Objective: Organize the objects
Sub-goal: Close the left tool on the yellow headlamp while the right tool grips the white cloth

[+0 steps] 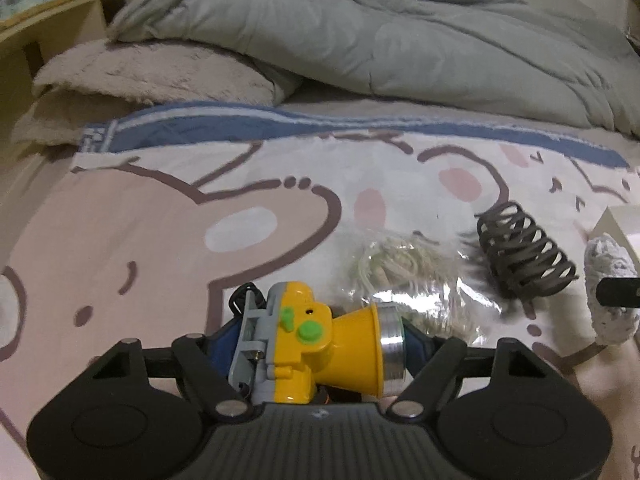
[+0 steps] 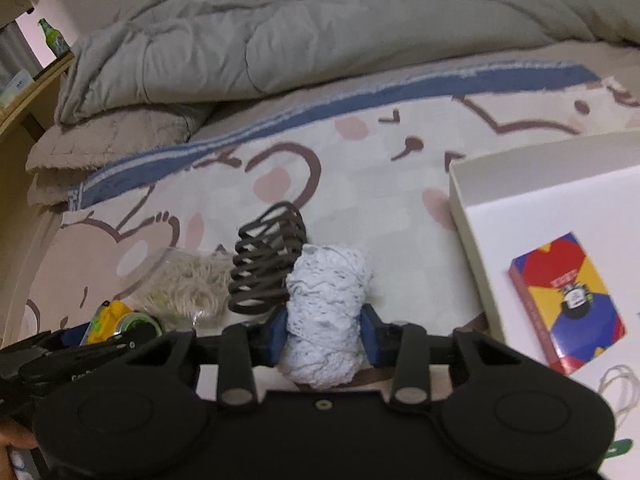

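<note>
My left gripper [image 1: 320, 344] is shut on a yellow toy headlamp [image 1: 316, 348] with green buttons, just above the cartoon bedsheet. My right gripper [image 2: 326, 332] is shut on a roll of white lace [image 2: 326, 312]; the roll also shows at the right edge of the left wrist view [image 1: 610, 280]. A dark brown spiral holder [image 2: 268, 260] lies on the sheet just beyond the lace, also in the left wrist view [image 1: 524, 256]. A clear bag of cream string [image 1: 404, 276] lies between the two grippers. The yellow headlamp shows at the lower left of the right wrist view [image 2: 112, 320].
A white shallow box [image 2: 472, 216] sits at the right and holds a colourful card pack [image 2: 566, 304] and a loop of white cord [image 2: 620, 388]. A grey quilt [image 1: 360, 32] and a beige blanket [image 1: 152, 72] lie piled behind. A wooden shelf [image 1: 48, 20] stands at the far left.
</note>
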Available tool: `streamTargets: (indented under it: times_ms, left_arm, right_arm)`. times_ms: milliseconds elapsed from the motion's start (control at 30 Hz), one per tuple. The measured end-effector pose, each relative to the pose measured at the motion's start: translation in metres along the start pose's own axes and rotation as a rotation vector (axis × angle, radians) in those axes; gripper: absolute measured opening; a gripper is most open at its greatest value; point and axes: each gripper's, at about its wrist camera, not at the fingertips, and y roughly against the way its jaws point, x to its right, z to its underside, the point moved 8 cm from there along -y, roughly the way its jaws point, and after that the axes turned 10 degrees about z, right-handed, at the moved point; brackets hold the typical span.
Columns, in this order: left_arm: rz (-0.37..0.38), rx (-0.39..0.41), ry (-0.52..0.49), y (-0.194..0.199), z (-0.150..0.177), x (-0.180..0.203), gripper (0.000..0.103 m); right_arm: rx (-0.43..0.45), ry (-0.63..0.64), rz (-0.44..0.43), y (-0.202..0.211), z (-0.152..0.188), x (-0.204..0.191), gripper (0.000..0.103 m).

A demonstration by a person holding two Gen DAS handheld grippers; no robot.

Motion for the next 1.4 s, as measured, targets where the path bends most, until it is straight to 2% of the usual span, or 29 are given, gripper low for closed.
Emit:
streamTargets:
  times_ms: [267,533,1033,1400]
  left_arm:
    - [0.007,0.103,0.018,0.046,-0.012,0.009,0.078]
    - [0.017,0.159,0.03,0.082,-0.015,0.024,0.078]
    - [0.01,0.223,0.024,0.138,-0.011,0.046,0.078]
    - [-0.02,0.239,0.003,0.166,-0.005,0.056,0.078]
  right_arm:
    - [0.076,0.006,-0.007,0.034,-0.006,-0.001,0.039]
    - [0.156,0.056,0.003,0.07,-0.005,-0.006,0.039]
    - [0.292,0.163,0.04,0.131,0.005,-0.018,0.039]
    - [0.338,0.193,0.048,0.161,0.014,-0.018,0.039]
